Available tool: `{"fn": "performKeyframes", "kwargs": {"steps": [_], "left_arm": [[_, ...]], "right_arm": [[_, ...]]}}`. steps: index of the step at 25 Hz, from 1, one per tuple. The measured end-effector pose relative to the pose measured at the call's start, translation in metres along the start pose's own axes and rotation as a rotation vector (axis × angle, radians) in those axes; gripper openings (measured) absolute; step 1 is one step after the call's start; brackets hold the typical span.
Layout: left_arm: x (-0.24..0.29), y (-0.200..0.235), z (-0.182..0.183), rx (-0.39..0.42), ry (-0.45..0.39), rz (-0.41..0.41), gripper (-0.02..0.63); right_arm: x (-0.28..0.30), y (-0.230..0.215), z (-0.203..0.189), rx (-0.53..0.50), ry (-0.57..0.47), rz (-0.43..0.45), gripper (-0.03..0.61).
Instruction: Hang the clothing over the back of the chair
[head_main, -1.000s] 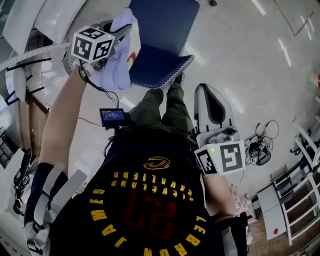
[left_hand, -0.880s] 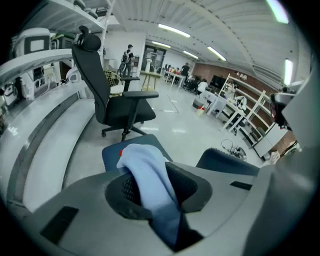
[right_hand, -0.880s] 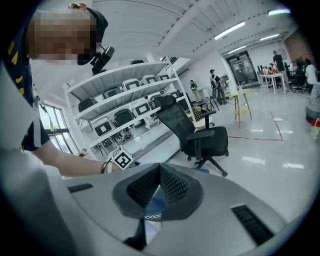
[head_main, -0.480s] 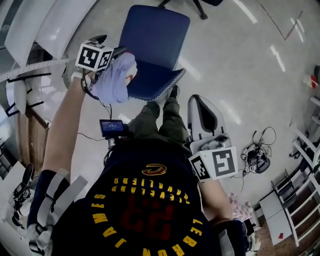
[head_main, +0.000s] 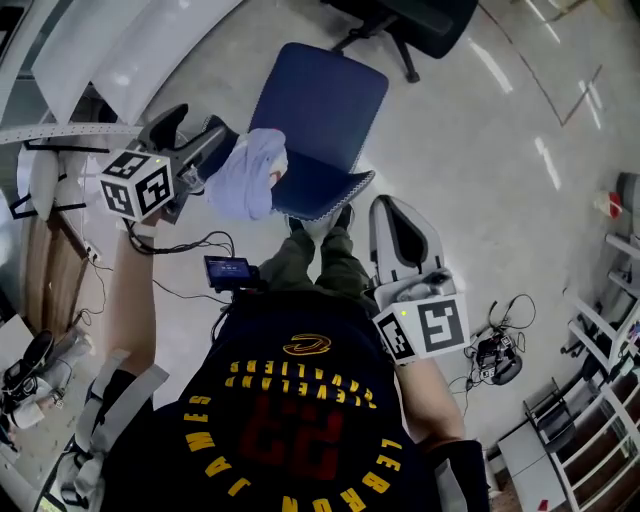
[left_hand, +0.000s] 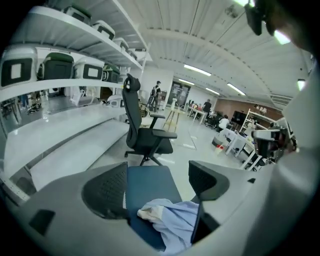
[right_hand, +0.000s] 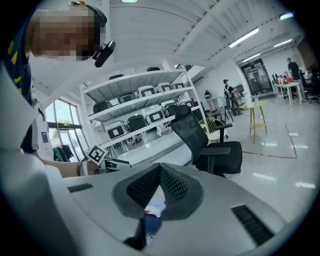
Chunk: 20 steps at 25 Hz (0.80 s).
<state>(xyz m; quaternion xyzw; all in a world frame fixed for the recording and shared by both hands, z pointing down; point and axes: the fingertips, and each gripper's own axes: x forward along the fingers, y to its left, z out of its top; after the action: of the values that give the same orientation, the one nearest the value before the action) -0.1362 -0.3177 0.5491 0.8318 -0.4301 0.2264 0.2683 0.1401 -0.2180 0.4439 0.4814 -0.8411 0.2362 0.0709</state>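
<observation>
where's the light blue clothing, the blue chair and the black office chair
light blue clothing (head_main: 248, 182), head view, middle of the bunched cloth
blue chair (head_main: 322, 98), head view, its wide bare panel
black office chair (left_hand: 151, 142), left gripper view, its seat

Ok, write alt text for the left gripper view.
The left gripper, its jaws just opened wide and empty, hangs above pale-blue clothing bunched on the near edge of a blue chair. A black office chair stands behind.

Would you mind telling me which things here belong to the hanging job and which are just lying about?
Job: light-blue clothing, blue chair, left claw.
Lying about: black office chair, storage shelves, tangled cables on the floor.
</observation>
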Motion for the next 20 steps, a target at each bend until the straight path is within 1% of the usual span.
{"fn": "performKeyframes", "kwargs": {"steps": [2,5,7,12,14,15,18,20], "left_arm": [[-0.031,-0.006,0.012,0.045,-0.098,0.033,0.38],[-0.075,-0.012,0.029,0.141,-0.218,0.108,0.337],[-0.101,-0.011,0.037,0.169,-0.276,0.17,0.288],[-0.166,-0.008,0.054,0.172,-0.412,0.307,0.133],[-0.192,-0.009,0.059,0.179,-0.472,0.361,0.033],[-0.205,-0.008,0.062,0.174,-0.508,0.388,0.003],[-0.244,-0.005,0.069,0.127,-0.607,0.48,0.003],[-0.275,0.002,0.07,0.064,-0.674,0.557,0.003]], "right_arm": [[0.004,0.004,0.01,-0.018,-0.017,0.026,-0.002],[0.009,0.012,0.022,-0.04,-0.031,0.061,-0.002],[0.01,0.02,0.027,-0.054,-0.037,0.081,-0.002],[0.006,0.049,0.043,-0.097,-0.059,0.14,-0.002],[0.003,0.061,0.049,-0.117,-0.07,0.163,-0.002],[0.002,0.065,0.053,-0.128,-0.077,0.176,-0.002],[-0.002,0.076,0.065,-0.155,-0.097,0.206,-0.002],[-0.006,0.083,0.071,-0.166,-0.107,0.218,-0.002]]}}
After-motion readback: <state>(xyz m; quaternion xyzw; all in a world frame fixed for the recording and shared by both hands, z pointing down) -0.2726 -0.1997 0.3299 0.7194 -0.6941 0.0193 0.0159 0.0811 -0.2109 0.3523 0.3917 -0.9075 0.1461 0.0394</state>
